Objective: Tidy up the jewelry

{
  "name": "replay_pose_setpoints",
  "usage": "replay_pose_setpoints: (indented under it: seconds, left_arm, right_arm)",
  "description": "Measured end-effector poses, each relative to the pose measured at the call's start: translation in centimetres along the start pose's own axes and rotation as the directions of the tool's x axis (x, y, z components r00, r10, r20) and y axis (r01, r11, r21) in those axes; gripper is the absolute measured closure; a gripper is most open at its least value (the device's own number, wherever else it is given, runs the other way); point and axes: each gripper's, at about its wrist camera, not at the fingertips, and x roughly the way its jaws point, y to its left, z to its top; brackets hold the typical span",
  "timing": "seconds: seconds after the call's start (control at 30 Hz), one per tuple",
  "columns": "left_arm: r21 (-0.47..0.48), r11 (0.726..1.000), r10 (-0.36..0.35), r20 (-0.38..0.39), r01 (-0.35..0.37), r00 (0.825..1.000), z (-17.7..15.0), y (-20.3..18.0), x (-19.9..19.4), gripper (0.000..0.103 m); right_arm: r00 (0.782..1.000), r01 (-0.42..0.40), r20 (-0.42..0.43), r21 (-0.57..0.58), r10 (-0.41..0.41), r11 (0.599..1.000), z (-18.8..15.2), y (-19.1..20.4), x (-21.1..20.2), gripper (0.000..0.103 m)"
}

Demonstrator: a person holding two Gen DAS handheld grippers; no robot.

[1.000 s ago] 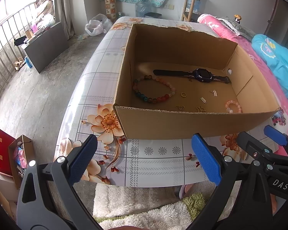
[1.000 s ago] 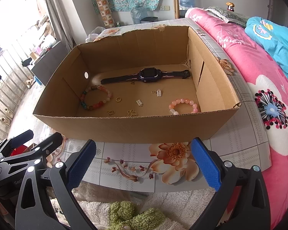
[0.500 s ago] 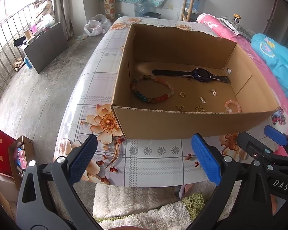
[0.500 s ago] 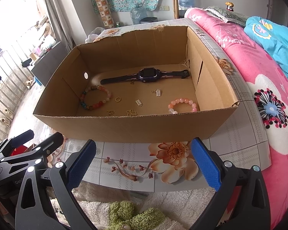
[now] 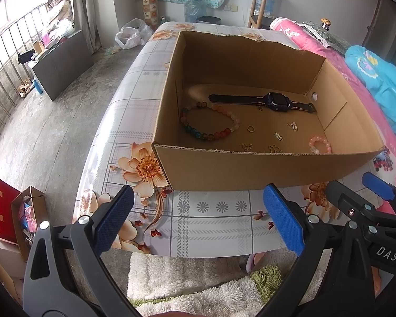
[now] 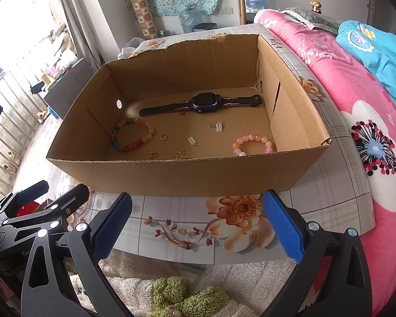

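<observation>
Nothing has moved: both wide-open, empty hand-held grippers, left point(image 5: 198, 216) and right point(image 6: 196, 218), hover before the jewelry box point(image 6: 171, 174).

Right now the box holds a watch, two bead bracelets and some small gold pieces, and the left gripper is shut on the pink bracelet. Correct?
Not quite: the left gripper is open and empty, short of the box. The left wrist view shows it. The pink bracelet lies inside, as do the rest.

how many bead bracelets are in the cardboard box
2. The multicolour bead bracelet lies near the box's left wall; the pink bead bracelet lies by the front right corner, partly hidden behind the front wall.
</observation>
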Motion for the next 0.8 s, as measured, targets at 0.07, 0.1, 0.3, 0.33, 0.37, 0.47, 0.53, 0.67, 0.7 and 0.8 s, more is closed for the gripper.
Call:
replay_pose_setpoints:
  seconds: [0.07, 0.1, 0.3, 0.33, 0.37, 0.47, 0.53, 0.67, 0.7, 0.8]
  left_arm:
    - [-0.001, 1.000, 0.000, -0.001, 0.000, 1.000, 0.02, 0.04, 0.00, 0.008]
    - [-0.003, 1.000, -0.001, -0.001, 0.001, 1.000, 0.03, 0.10, -0.03, 0.008]
    - [-0.007, 1.000, -0.007, -0.005, 0.007, 1.000, 0.04, 0.25, 0.04, 0.008]
    - [-0.007, 1.000, -0.007, -0.005, 0.007, 1.000, 0.03, 0.24, 0.04, 0.008]
    - [-0.008, 1.000, -0.008, -0.006, 0.008, 1.000, 0.03, 0.28, 0.09, 0.008]
    - [-0.011, 1.000, -0.011, -0.010, 0.011, 1.000, 0.06, 0.40, 0.20, 0.008]
    - [-0.014, 1.000, -0.012, -0.013, 0.012, 1.000, 0.07, 0.52, 0.29, 0.008]
    - [-0.020, 1.000, -0.013, -0.018, 0.013, 1.000, 0.08, 0.69, 0.43, 0.008]
    - [-0.021, 1.000, -0.013, -0.018, 0.012, 1.000, 0.09, 0.69, 0.45, 0.008]
    - [-0.022, 1.000, -0.013, -0.019, 0.013, 1.000, 0.12, 0.73, 0.50, 0.008]
  right_arm:
    - [1.000, -0.001, -0.002, 0.000, 0.001, 1.000, 0.00, -0.02, 0.06, 0.006]
    - [1.000, -0.003, -0.003, 0.000, 0.003, 1.000, 0.00, -0.03, 0.12, 0.006]
    - [1.000, -0.007, -0.009, -0.001, 0.007, 1.000, 0.14, 0.03, 0.39, 0.006]
    - [1.000, -0.007, -0.010, -0.001, 0.007, 1.000, 0.15, 0.06, 0.42, 0.006]
    - [1.000, -0.006, -0.011, -0.001, 0.006, 1.000, 0.16, 0.07, 0.42, 0.006]
    - [1.000, -0.006, -0.013, -0.004, 0.006, 1.000, 0.19, 0.20, 0.56, 0.006]
    - [1.000, -0.006, -0.016, -0.006, 0.006, 1.000, 0.20, 0.32, 0.64, 0.006]
    - [1.000, -0.007, -0.020, -0.010, 0.007, 1.000, 0.27, 0.43, 0.72, 0.006]
    - [1.000, -0.008, -0.021, -0.012, 0.007, 1.000, 0.29, 0.44, 0.74, 0.006]
    - [1.000, -0.008, -0.021, -0.013, 0.008, 1.000, 0.34, 0.50, 0.79, 0.006]
